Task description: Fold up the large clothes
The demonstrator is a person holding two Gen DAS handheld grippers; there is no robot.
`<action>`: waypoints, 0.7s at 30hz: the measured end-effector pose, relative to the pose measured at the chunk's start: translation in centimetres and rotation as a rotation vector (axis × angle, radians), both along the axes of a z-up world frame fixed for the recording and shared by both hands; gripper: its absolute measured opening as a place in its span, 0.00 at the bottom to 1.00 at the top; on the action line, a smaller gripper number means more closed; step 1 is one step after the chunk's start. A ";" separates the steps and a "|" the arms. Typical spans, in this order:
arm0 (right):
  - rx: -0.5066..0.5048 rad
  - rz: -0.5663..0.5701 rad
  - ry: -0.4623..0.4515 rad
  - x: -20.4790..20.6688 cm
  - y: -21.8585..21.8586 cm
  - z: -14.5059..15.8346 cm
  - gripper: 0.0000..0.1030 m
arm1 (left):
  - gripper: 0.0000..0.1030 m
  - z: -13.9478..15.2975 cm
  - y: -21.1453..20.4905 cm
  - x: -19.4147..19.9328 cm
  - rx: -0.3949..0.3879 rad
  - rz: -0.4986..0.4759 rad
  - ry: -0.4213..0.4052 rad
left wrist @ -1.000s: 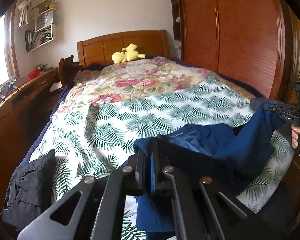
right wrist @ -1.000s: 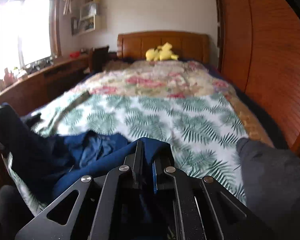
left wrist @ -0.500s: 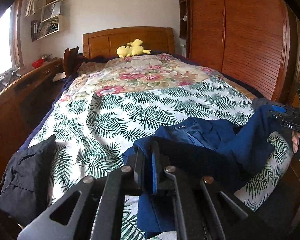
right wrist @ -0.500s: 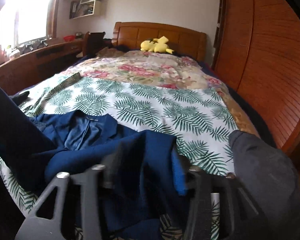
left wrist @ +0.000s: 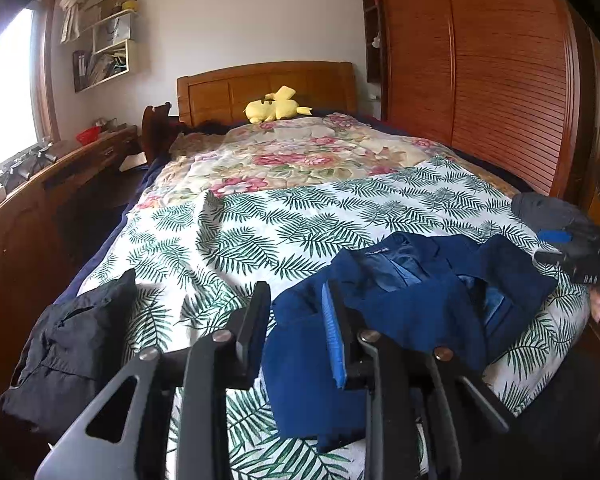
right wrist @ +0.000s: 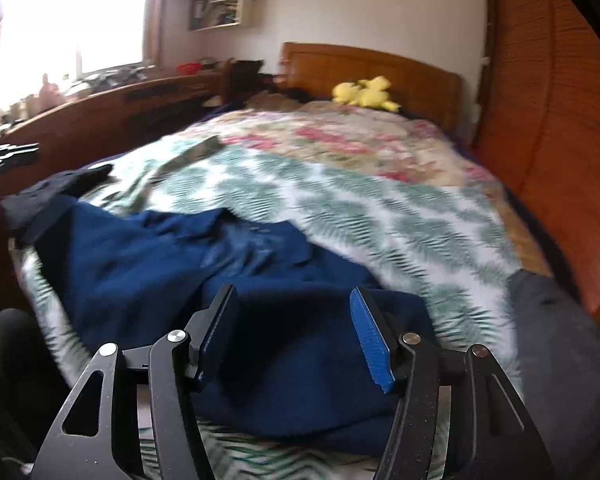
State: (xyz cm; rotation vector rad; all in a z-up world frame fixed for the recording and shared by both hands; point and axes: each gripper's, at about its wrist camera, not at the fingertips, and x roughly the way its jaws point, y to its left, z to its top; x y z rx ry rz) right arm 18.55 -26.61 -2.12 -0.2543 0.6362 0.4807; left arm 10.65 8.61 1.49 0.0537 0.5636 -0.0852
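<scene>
A navy blue jacket lies spread on the palm-leaf bedspread near the foot of the bed, collar toward the headboard. My left gripper hovers over the jacket's left edge. Its jaws are opening, and the cloth seen in the gap lies loose below the pads. In the right wrist view, my right gripper hangs over the jacket at its right side. Its jaws are opening wide and hold nothing. The right gripper also shows at the left wrist view's right edge, with a hand on it.
A crumpled black garment lies at the bed's near left corner and a grey garment at the near right. A yellow plush toy sits by the headboard. A wooden desk runs along the left, a wardrobe along the right.
Both grippers were shut on the lifted blue jacket; both have opened and let it go. The jacket has dropped and now lies flatter on the bedspread. Both hands moved forward and slightly down.
</scene>
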 end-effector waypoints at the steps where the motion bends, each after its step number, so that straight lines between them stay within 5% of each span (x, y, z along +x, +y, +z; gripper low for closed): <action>1: 0.003 0.029 0.014 -0.2 0.9 -0.5 0.58 | 0.25 -0.2 0.0 -0.2 -0.003 -0.001 0.002; 10: -0.033 0.199 0.130 -1.4 6.9 -5.1 0.58 | 0.26 -2.1 -0.4 -1.4 -0.033 -0.026 0.017; 21: -0.123 0.232 0.207 -1.2 8.0 -8.6 0.58 | 0.28 -2.8 -1.0 -2.0 -0.044 -0.035 0.022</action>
